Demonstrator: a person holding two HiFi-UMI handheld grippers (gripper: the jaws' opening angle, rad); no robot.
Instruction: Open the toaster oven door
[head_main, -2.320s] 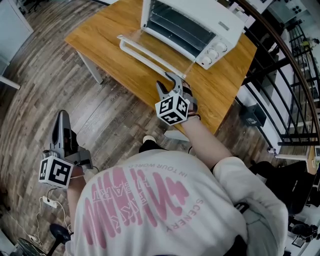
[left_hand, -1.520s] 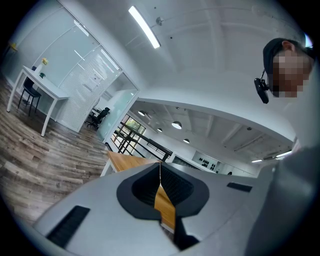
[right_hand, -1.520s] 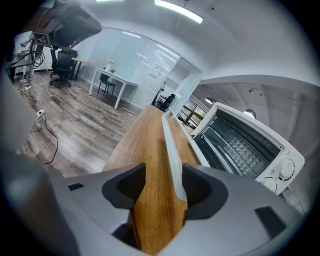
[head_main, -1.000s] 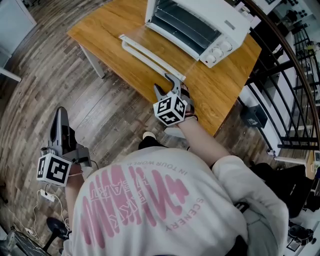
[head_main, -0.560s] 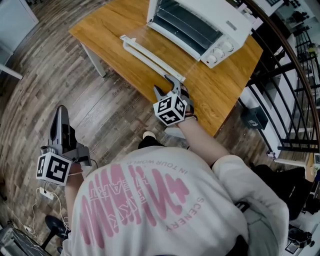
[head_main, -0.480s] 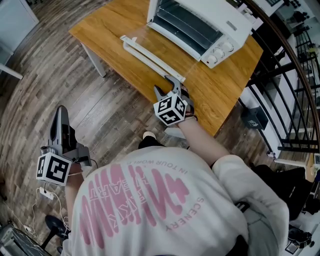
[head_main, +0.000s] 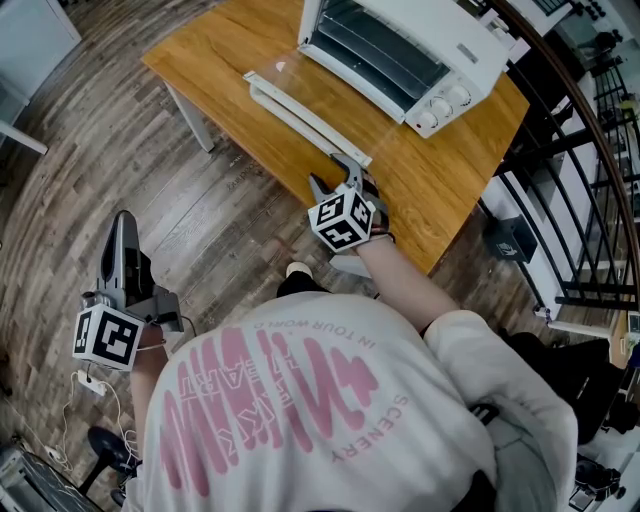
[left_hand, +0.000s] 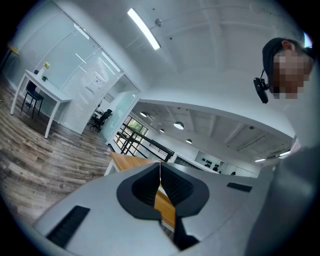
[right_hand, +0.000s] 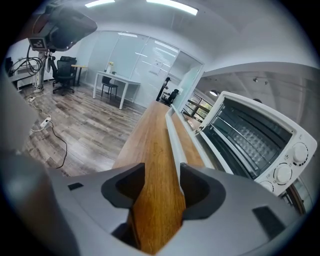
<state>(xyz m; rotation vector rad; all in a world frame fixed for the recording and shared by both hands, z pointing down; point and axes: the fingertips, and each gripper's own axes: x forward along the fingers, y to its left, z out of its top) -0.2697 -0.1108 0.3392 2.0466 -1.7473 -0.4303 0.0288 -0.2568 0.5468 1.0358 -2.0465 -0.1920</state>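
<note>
The white toaster oven (head_main: 400, 40) stands on the wooden table (head_main: 220, 60). Its glass door (head_main: 300, 85) lies folded down flat, and the white handle bar (head_main: 300, 118) runs along the door's front edge. My right gripper (head_main: 333, 175) hovers open over the table, just short of the handle's near end, with nothing between its jaws. In the right gripper view the handle (right_hand: 172, 135) runs away past the right jaw of the gripper (right_hand: 162, 170), and the open oven (right_hand: 255, 140) shows its racks. My left gripper (head_main: 122, 228) hangs shut over the floor, its tips touching (left_hand: 160, 167).
A black railing (head_main: 570, 150) runs past the table's right side. A power strip and cable (head_main: 85, 385) lie on the wood floor at the lower left. A white desk (left_hand: 42, 90) stands farther off across the room.
</note>
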